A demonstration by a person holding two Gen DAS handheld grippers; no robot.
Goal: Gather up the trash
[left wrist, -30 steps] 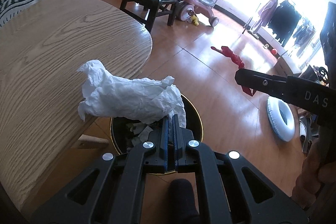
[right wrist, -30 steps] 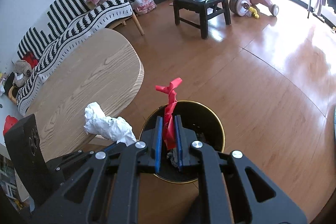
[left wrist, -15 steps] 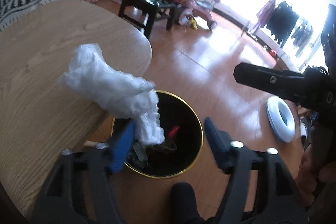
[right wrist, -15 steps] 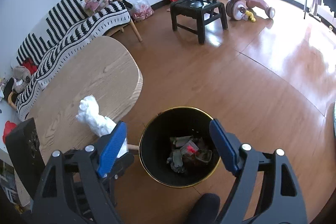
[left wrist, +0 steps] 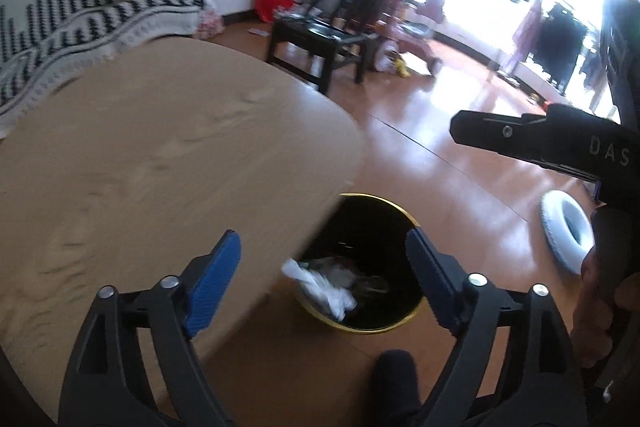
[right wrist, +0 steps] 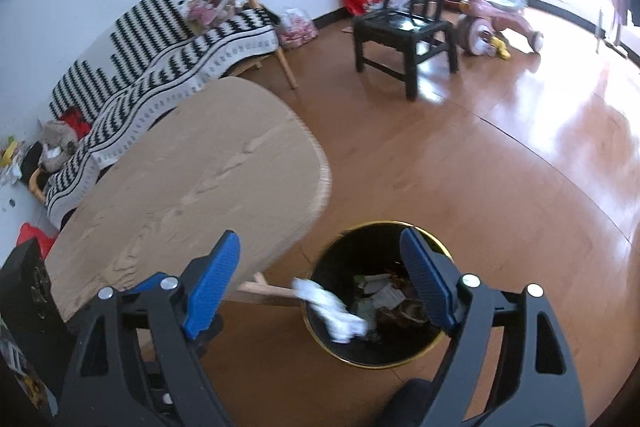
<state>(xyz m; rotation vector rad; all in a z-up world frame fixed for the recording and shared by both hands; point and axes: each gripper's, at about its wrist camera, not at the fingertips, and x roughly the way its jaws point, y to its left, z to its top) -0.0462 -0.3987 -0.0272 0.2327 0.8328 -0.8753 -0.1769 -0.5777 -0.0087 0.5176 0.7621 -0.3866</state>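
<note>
A black trash bin with a gold rim (left wrist: 394,325) (right wrist: 400,227) stands on the wood floor beside the table. A crumpled white tissue (left wrist: 320,289) (right wrist: 332,307) lies over the bin's near rim, partly inside, on other scraps. My left gripper (left wrist: 324,279) is open and empty above the bin and the table edge. My right gripper (right wrist: 320,279) is open and empty above the bin; its body also shows in the left wrist view (left wrist: 540,143).
A light wooden oval table (left wrist: 140,167) (right wrist: 192,187) is at the left, its edge over the bin. A black chair (right wrist: 404,27), a pink tricycle (right wrist: 496,15), a striped sofa (right wrist: 160,39) and a white ring (left wrist: 566,231) stand around.
Both grippers opened. The red scrap dropped from the right gripper into the bin, then the white tissue left the left gripper and fell onto the bin's rim. Both grippers rose.
</note>
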